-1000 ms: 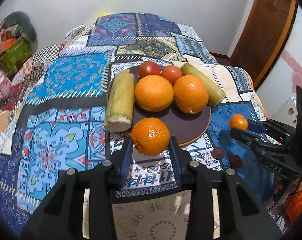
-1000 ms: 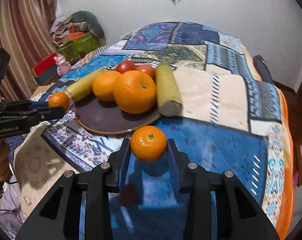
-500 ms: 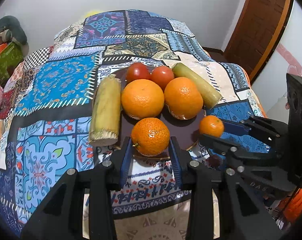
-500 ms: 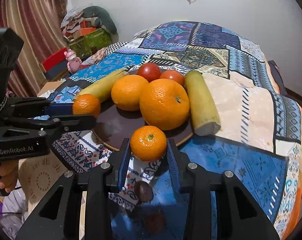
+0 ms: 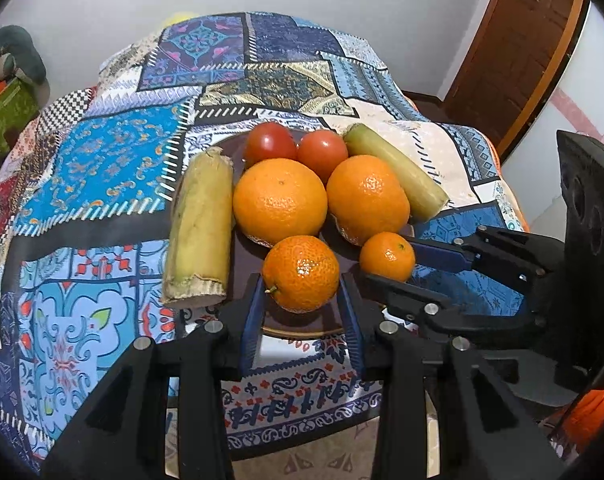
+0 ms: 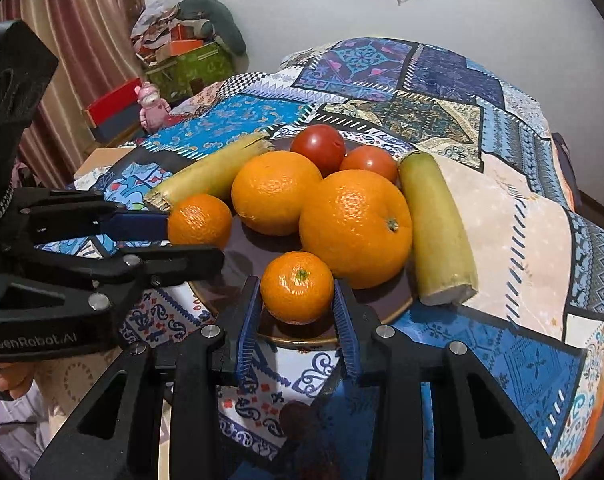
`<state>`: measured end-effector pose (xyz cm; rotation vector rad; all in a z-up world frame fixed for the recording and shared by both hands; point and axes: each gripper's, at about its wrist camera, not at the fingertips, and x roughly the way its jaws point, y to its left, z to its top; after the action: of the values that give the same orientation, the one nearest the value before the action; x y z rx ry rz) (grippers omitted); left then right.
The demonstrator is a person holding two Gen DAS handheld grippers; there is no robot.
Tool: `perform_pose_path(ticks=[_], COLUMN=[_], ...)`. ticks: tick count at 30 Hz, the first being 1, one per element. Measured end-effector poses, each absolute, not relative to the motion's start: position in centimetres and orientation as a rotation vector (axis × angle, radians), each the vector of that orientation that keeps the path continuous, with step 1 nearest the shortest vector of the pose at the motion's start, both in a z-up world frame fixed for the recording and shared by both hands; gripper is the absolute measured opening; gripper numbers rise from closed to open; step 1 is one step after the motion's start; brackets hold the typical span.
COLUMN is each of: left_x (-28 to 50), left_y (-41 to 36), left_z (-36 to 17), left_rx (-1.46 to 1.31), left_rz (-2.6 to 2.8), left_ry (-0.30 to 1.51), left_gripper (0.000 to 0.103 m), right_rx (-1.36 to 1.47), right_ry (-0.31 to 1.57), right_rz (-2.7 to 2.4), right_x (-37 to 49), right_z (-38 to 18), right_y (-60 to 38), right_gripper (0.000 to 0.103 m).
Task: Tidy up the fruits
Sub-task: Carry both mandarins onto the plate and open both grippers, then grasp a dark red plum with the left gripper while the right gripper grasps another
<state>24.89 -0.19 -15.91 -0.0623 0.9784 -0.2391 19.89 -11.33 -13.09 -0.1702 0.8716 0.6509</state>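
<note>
A dark brown plate [image 5: 302, 330] [image 6: 238, 252] on the patchwork cloth holds two large oranges [image 5: 280, 202] [image 6: 356, 228], two tomatoes [image 5: 271, 144] [image 6: 318, 145] and two pale green stalks [image 5: 200, 228] [image 6: 436, 232]. My left gripper [image 5: 301, 276] is shut on a mandarin [image 5: 301, 272] over the plate's near rim; it also shows in the right wrist view [image 6: 199, 222]. My right gripper [image 6: 297, 292] is shut on a smaller mandarin [image 6: 297, 287] over the plate's front, also seen in the left wrist view [image 5: 387, 256].
The patchwork cloth [image 5: 102, 168] covers a round table. A small dark fruit [image 6: 296, 416] lies on the cloth below my right gripper. Boxes and a pink toy [image 6: 152, 104] stand at the far left. A wooden door [image 5: 518, 40] is at the right.
Both grippers have moved forward and inward with their mandarins, from over the cloth beside the plate to over the plate's near edge.
</note>
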Motion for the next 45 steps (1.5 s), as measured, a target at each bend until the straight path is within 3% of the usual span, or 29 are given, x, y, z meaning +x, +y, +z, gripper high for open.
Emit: perform_pose_path(ticks=[21, 26, 32, 45], left_x=[25.2, 24.8, 23.9, 21.2], left_y=[-0.5, -0.4, -0.6, -0.8], left_z=[-16.2, -16.2, -15.4, -13.3], left_rx=[-0.05, -0.062, -0.062, -0.086], left_rz=[-0.219, -0.215, -0.214, -0.215], left_ry=[0.975, 0.978, 0.963, 0.93], left_gripper=[0.036, 0.037, 0.037, 0.064], right_rx=[-0.161, -0.157, -0.136, -0.09], right_ry=[0.909, 0.905, 0.879, 0.841], right_rz=[0.663, 0.653, 0.648, 0.589], right_x=[20.3, 20.1, 19.4, 17.2], right_z=[-14.0, -13.7, -12.6, -10.6], right_y=[-11.3, -11.7, -12.6, -16.3], right_gripper=[0.034, 0.046, 0.047, 0.048])
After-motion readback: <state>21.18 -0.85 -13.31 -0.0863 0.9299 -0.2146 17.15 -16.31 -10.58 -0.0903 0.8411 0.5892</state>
